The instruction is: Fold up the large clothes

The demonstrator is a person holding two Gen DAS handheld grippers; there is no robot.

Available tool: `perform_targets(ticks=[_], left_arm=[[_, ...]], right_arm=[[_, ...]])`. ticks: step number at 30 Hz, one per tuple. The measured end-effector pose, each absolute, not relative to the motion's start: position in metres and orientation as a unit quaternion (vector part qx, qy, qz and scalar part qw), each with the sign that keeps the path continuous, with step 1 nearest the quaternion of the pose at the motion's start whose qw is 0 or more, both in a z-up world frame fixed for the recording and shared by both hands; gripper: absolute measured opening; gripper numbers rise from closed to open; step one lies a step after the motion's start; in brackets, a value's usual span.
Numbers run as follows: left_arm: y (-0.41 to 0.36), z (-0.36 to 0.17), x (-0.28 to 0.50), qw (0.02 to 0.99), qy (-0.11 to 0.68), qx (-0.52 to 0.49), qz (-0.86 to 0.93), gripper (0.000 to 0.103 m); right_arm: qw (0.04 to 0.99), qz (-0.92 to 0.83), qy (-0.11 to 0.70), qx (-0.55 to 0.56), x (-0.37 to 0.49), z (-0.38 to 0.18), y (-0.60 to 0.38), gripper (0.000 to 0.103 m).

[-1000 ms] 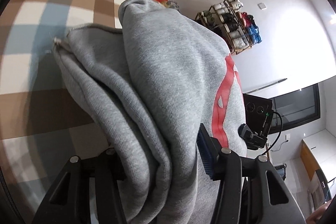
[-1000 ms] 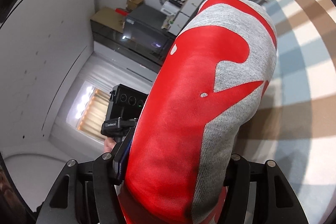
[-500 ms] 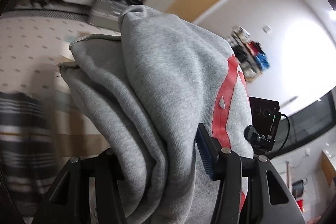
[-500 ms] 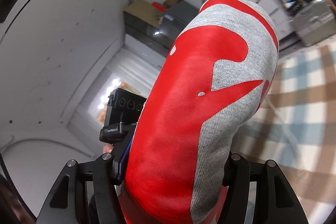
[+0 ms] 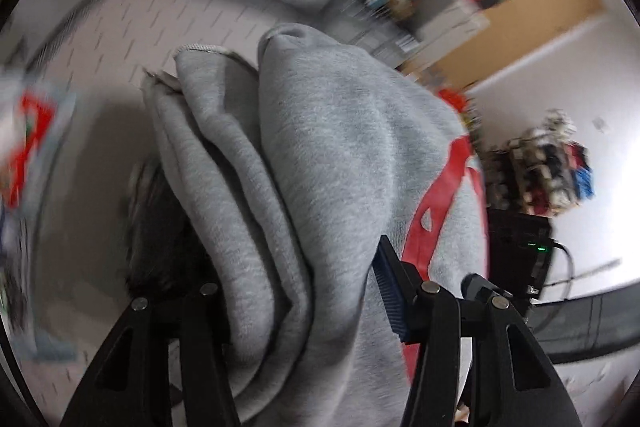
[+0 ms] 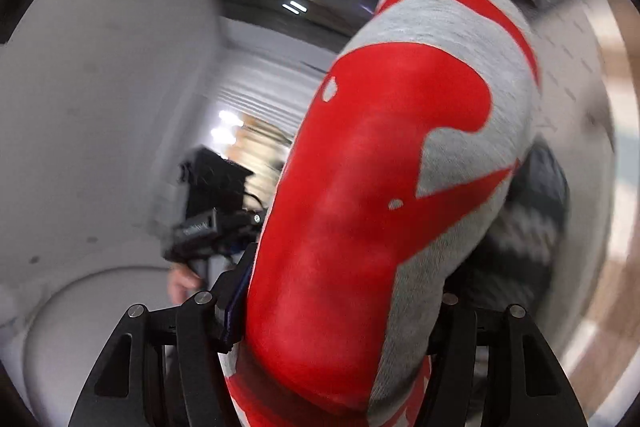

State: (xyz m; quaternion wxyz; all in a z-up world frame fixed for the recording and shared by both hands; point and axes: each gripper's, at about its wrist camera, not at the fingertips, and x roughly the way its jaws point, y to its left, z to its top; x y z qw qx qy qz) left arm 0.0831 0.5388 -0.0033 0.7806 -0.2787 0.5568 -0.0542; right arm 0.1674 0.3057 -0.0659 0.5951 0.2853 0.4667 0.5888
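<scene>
Jaws clamped on folded sweatshirt point(image 5: 320, 187)

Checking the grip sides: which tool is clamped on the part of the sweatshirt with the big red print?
The right tool: the sweatshirt between its jaws is mostly red print. The left tool grips plain grey folds, red showing only at the edge.

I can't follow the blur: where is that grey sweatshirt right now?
The grey sweatshirt is off the floor, bunched and clamped in both the left gripper and right gripper.
</scene>
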Motion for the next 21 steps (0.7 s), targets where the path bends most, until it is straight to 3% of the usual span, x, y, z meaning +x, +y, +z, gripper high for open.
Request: perform_targets(ticks=[2, 6, 7, 8, 10, 16, 21], left_arm=[[0.556, -0.051, 0.078, 0.757, 0.563, -0.325, -0.056, 0.048], [0.563, -0.054, 0.07, 0.777, 0.523, -0.34, -0.086, 0.052], [0.562, -0.055, 0.07, 0.778, 0.523, -0.337, -0.084, 0.052], [0.563, -0.057, 0.07, 0.778, 0.525, -0.336, -0.083, 0.052], [0.561, -0.059, 0.065, 0.778, 0.528, -0.332, -0.076, 0.052], [0.607, -0.018, 0.049, 0.808, 0.507, -0.298, -0.007, 0.052], [0.59, 0.028, 0.017, 0.849, 0.456, -0.268, 0.007, 0.052]], right_arm=[[0.602, 0.584, 0.472, 0.27, 0.162, -0.085, 0.313, 0.065], [0.628, 0.582, 0.47, 0.216, 0.158, -0.07, 0.322, 0.074], [0.631, 0.575, 0.478, 0.205, 0.165, -0.066, 0.326, 0.078], [0.639, 0.565, 0.489, 0.182, 0.166, -0.065, 0.329, 0.089], [0.658, 0.552, 0.499, 0.12, 0.165, -0.059, 0.336, 0.096], [0.684, 0.526, 0.506, 0.017, 0.159, -0.034, 0.334, 0.096], [0.703, 0.511, 0.494, -0.015, 0.157, -0.031, 0.324, 0.096]])
